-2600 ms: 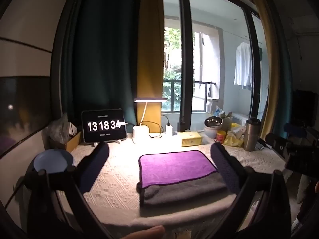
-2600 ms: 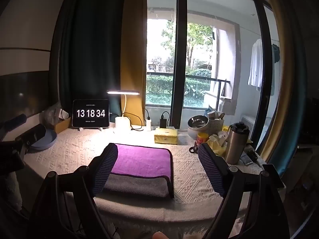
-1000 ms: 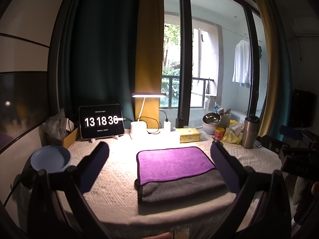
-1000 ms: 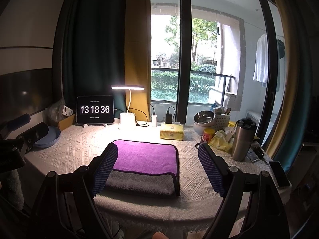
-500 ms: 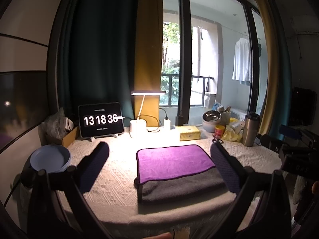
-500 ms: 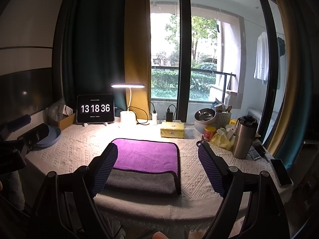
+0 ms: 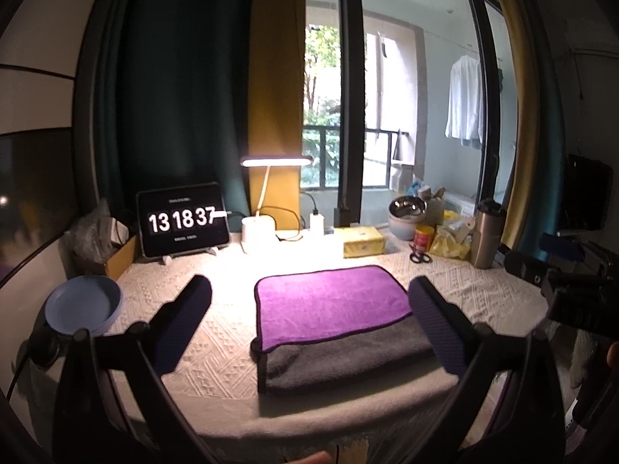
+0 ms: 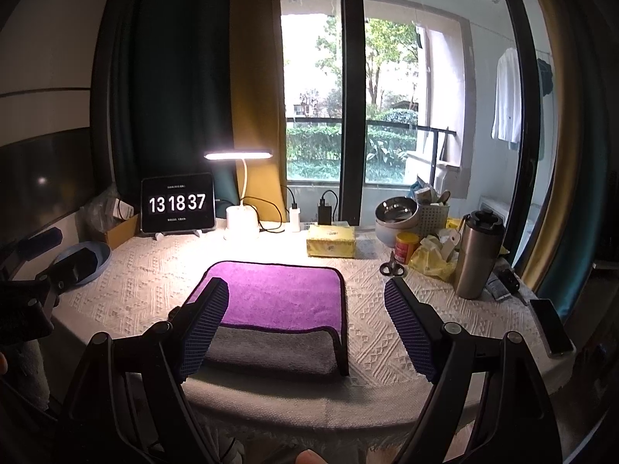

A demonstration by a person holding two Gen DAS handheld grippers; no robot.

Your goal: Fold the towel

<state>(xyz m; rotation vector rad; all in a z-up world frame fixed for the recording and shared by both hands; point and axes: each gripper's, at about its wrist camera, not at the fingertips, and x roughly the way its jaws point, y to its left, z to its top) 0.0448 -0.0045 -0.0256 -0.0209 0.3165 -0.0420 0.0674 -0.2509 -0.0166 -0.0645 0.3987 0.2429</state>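
Observation:
A folded towel (image 7: 332, 301), purple on top with a grey layer showing at its near edge, lies flat near the table's front edge; it also shows in the right wrist view (image 8: 278, 301). My left gripper (image 7: 309, 309) is open and empty, held above the table's front edge with the towel between its fingers' lines. My right gripper (image 8: 305, 321) is open and empty, also held back from the towel. Neither touches the cloth. The right gripper's body shows at the right of the left view (image 7: 572, 290); the left gripper's body shows at the left of the right view (image 8: 31, 297).
A white textured tablecloth (image 8: 387, 332) covers the table. At the back stand a clock tablet (image 8: 178, 203), a lit desk lamp (image 8: 241, 193) and a yellow tissue box (image 8: 330, 241). A blue plate (image 7: 81, 303) lies left. Scissors (image 8: 391, 266), a steel tumbler (image 8: 477, 255) and a phone (image 8: 551, 332) are right.
Both grippers stay open and nearly still, with only a slight drift of view. The towel has not moved. The clock has gone from 13:18:34 to 13:18:37.

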